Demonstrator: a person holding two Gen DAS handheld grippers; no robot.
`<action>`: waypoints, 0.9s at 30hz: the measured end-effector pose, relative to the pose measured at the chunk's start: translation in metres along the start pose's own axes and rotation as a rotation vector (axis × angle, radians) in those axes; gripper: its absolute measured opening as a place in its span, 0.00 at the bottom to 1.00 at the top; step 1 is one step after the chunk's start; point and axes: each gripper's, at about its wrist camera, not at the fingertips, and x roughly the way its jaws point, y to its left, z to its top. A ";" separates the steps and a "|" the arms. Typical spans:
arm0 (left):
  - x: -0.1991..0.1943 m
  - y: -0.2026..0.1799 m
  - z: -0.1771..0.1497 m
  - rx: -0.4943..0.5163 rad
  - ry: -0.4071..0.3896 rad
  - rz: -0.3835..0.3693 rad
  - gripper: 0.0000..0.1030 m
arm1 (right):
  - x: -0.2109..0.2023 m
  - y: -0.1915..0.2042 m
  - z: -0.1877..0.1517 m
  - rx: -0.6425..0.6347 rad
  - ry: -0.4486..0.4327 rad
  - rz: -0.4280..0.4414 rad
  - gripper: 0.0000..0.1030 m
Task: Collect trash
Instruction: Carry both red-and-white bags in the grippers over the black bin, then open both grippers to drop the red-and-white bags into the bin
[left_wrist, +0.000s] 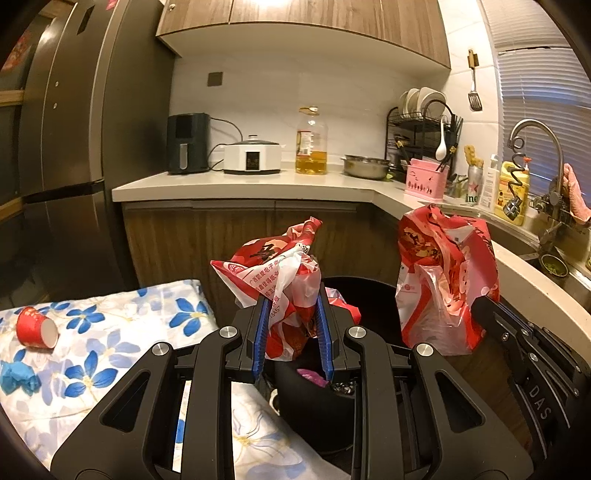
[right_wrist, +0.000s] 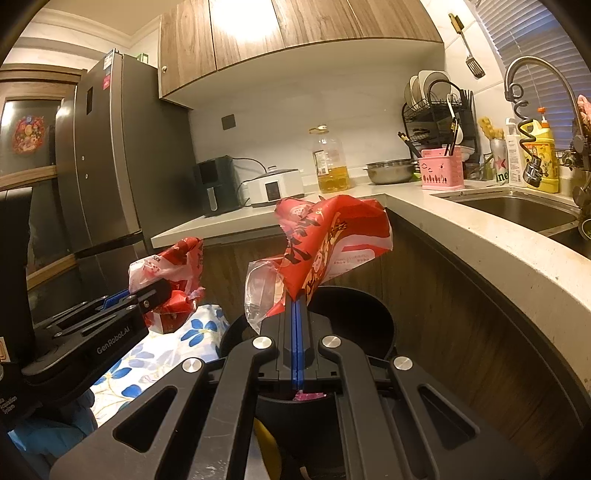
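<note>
Grey steel fridge stands left of the pale worktop, which bends round to the sink. Below the worktop's corner sits a black bin, with a flowered cloth just to its left. Above the bin's mouth, the left gripper has its blue fingers part closed, pinching a crumpled red-and-white plastic bag. Beside it, the right gripper has its jaws pressed together on a second red-and-white wrapper. On the cloth lie a tipped red paper cup and a blue crumpled scrap
</note>
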 end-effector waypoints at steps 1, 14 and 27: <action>0.002 -0.002 0.000 0.002 0.000 -0.002 0.22 | 0.001 -0.002 0.001 0.003 0.002 -0.001 0.01; 0.020 -0.015 0.003 0.016 0.003 -0.031 0.22 | 0.013 -0.009 0.001 0.005 0.019 -0.008 0.01; 0.029 -0.017 0.001 0.017 0.011 -0.040 0.22 | 0.018 -0.013 0.000 0.010 0.028 -0.003 0.01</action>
